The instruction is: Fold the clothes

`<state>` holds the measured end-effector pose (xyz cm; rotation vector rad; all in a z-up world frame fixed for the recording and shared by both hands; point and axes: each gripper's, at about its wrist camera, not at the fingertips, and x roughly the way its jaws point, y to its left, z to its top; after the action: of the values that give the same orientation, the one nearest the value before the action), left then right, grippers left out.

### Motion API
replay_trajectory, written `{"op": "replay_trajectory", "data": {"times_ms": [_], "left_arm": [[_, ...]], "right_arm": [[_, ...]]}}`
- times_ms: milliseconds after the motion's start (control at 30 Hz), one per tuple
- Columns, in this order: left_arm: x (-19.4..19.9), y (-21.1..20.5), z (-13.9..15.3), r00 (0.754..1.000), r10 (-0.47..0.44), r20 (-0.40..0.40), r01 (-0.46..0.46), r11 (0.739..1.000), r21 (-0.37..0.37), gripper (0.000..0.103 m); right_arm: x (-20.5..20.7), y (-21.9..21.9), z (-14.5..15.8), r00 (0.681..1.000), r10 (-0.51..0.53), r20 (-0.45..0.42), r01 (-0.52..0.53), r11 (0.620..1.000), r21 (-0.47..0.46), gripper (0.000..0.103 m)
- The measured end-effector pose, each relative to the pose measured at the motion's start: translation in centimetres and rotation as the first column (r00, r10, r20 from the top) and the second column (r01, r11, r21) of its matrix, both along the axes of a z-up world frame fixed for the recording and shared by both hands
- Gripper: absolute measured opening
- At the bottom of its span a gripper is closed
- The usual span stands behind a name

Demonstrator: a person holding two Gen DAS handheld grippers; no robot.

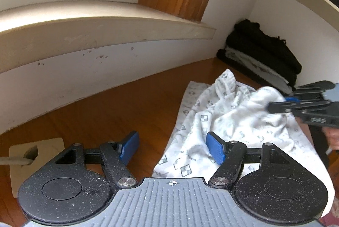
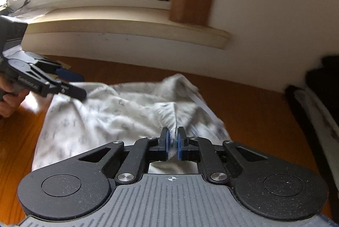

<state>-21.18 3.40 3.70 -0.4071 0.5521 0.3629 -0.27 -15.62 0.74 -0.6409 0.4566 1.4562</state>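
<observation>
The left tongs (image 1: 172, 147) stand wide open with nothing between their blue pads (image 1: 129, 146). The left pad hangs over bare wooden table (image 1: 118, 104); the right pad sits over the near left edge of a white printed garment (image 1: 233, 121), though contact cannot be told. From these tongs the garment spreads from about 12 o'clock round to 3 o'clock, rumpled, with a raised fold at its far end.

In the right wrist view the left tongs (image 2: 73, 84) appear at 9 o'clock, held in a person's hand (image 2: 8, 100), their tips over the garment's left corner.

The right tongs (image 2: 173, 145) are closed on a pinched ridge of the white printed garment (image 2: 110, 119): the cloth rises in a narrow peak between the two blue pads (image 2: 167, 145), which press on it from both sides. The rest of the garment fans out from that pinch toward 10 o'clock and 12 o'clock, lying on the table (image 2: 243, 100).

In the left wrist view the right tongs (image 1: 275, 107) reach in from 3 o'clock, tips at the bunched cloth.

A stack of folded dark and white clothes (image 1: 260, 57) sits at 1 o'clock in the corner, apart from the garment.
</observation>
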Motion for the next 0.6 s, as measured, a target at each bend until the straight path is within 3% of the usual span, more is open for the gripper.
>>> {"op": "replay_trajectory", "data": {"times_ms": [200, 300, 467, 600], "left_arm": [[0.4, -0.4, -0.1, 1.0, -0.013, -0.006, 0.013, 1.0, 0.023, 0.077], [0.3, -0.4, -0.2, 1.0, -0.012, -0.002, 0.012, 1.0, 0.018, 0.077], [0.2, -0.4, -0.2, 1.0, -0.015, 0.002, 0.015, 1.0, 0.016, 0.077], [0.2, -0.4, -0.2, 1.0, -0.017, 0.004, 0.016, 1.0, 0.013, 0.078]], "right_arm": [[0.9, -1.6, 0.3, 1.0, -0.018, -0.022, 0.018, 1.0, -0.01, 0.016], [0.8, -1.6, 1.3, 1.0, -0.015, -0.019, 0.015, 1.0, 0.01, 0.029], [2.3, -2.1, 4.3, 0.996, -0.046, -0.076, 0.053, 0.993, 0.104, 0.042], [3.9, 0.5, 4.2, 0.985, -0.069, -0.156, 0.087, 0.99, 0.108, 0.043]]}}
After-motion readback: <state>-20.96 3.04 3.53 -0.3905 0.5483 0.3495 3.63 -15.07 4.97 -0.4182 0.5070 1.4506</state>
